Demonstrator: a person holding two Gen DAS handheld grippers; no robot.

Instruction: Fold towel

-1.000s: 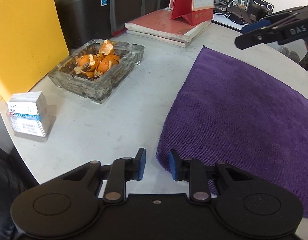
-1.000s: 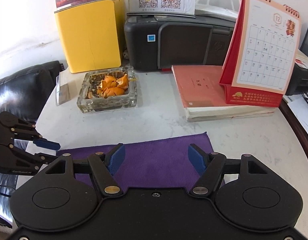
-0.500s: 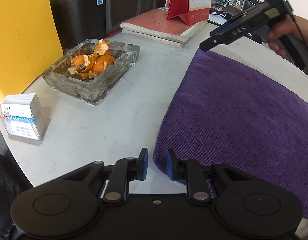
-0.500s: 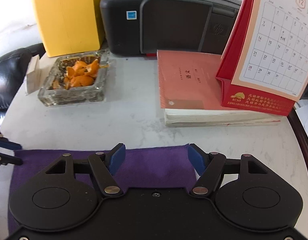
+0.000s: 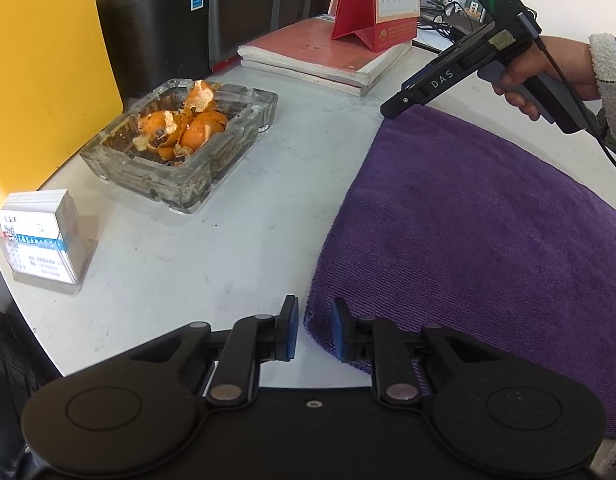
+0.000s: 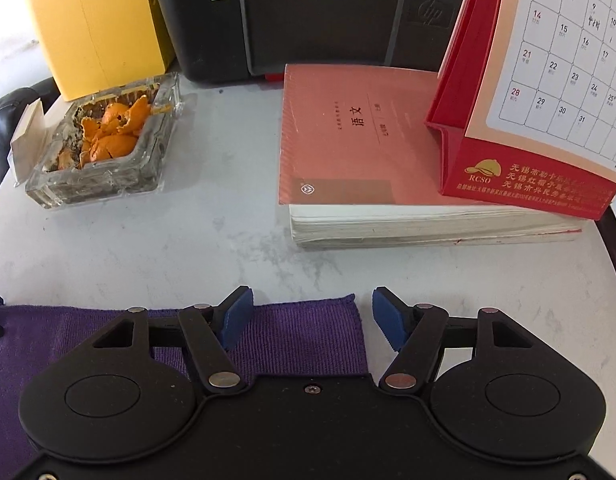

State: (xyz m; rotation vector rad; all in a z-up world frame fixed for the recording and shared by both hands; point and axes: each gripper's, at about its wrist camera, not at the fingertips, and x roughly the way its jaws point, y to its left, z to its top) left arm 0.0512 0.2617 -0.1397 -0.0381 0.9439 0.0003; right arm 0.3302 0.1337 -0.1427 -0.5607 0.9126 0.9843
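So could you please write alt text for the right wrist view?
The right gripper hovers with jaws closing, straddling the corner of a flat purple microfibre towel on a white marble-look table. Beyond stand a glass ashtray of orange peel, a pink paperback book and a red desk calendar.

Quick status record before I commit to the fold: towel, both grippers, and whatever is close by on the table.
towel: purple towel lying flat on the white table, unfolded
left gripper: left gripper astride the towel's near corner, narrow gap, pads not yet pressing
right gripper: right gripper astride the far corner, jaws closing, nothing pinched yet
nearby: glass ashtray with orange peel, apart from the towel; books under a red desk calendar
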